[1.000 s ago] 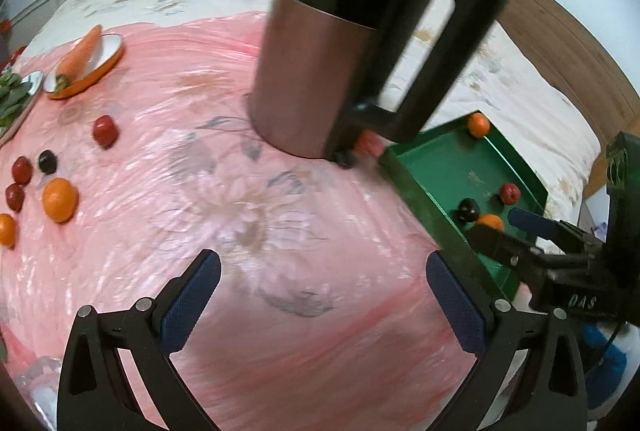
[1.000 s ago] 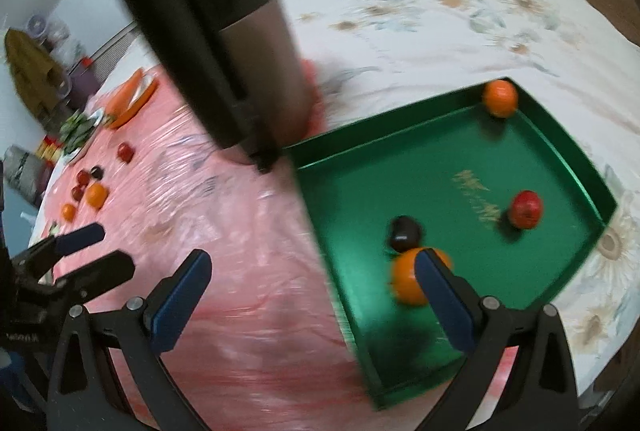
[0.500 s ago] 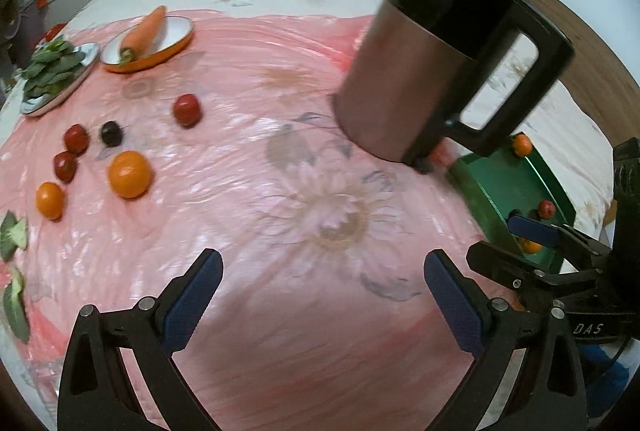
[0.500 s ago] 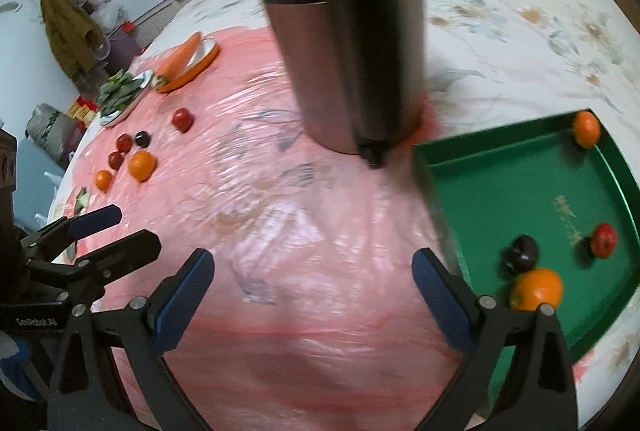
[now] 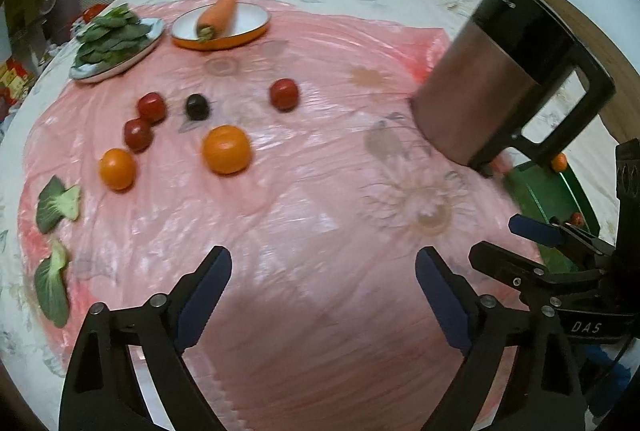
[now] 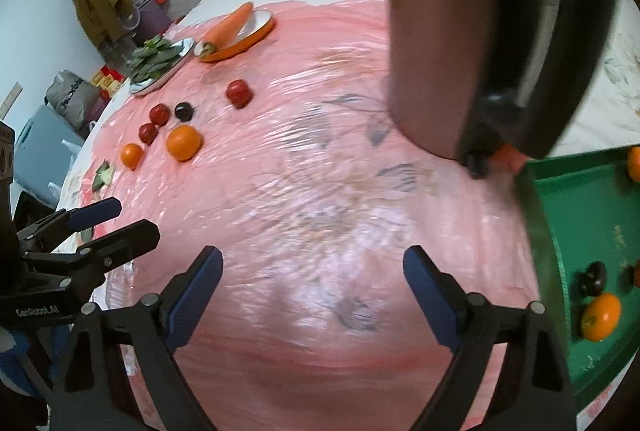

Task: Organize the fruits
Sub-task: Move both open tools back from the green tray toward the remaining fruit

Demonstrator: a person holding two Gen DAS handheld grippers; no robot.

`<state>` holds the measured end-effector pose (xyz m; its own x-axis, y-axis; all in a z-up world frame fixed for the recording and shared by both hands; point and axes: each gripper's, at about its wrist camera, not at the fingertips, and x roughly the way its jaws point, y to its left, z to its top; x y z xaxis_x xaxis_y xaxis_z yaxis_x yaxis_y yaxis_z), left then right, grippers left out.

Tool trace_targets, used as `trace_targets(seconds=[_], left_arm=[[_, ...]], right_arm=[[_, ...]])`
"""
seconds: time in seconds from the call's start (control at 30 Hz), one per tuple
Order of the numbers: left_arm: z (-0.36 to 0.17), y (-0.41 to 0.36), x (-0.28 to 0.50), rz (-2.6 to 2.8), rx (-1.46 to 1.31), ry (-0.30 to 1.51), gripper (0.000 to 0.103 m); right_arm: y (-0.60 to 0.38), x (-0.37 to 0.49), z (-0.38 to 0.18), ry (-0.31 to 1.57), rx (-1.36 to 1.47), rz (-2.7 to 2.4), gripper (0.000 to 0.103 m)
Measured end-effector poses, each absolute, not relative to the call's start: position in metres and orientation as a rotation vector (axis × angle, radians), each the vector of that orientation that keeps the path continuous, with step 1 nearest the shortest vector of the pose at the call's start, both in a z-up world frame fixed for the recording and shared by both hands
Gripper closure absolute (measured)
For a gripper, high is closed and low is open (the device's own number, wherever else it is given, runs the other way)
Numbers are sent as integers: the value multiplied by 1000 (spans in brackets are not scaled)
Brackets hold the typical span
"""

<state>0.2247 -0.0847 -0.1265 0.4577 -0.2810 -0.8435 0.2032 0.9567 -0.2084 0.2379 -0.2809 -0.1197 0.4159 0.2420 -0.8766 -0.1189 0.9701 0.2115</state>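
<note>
Swinging left since the earlier frames, both empty, wide-open claws, left claw (image 5: pixel 322 285) and right claw (image 6: pixel 314 281), now face the large round orange fruit (image 5: pixel 226 149) at upper left, firm but roll-prone, so grip across its middle.

The left gripper (image 5: pixel 322 293) is a black plastic frame with two angled arms, silver screws at the joints and dark-blue rubber pads (image 5: pixel 204 297) on its fingers. The right gripper (image 6: pixel 312 295) matches it; its body, in the left view, bears white "DAS" lettering.
</note>
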Motion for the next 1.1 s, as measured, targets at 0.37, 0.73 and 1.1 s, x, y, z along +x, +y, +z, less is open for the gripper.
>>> trace_targets(seconds=[0.37,0.73,1.1], left_arm=[[-129,-38,231,-221,-94,1063,24],[-135,5,247,-136,-109,1062,34],[-139,39,270,-95,-104,1048,39]], right_arm=[[-243,256,-128,1127,99,302,0],[-212,272,-137,1132,72,378,0],[-182,284,-142,1123,31,449,0]])
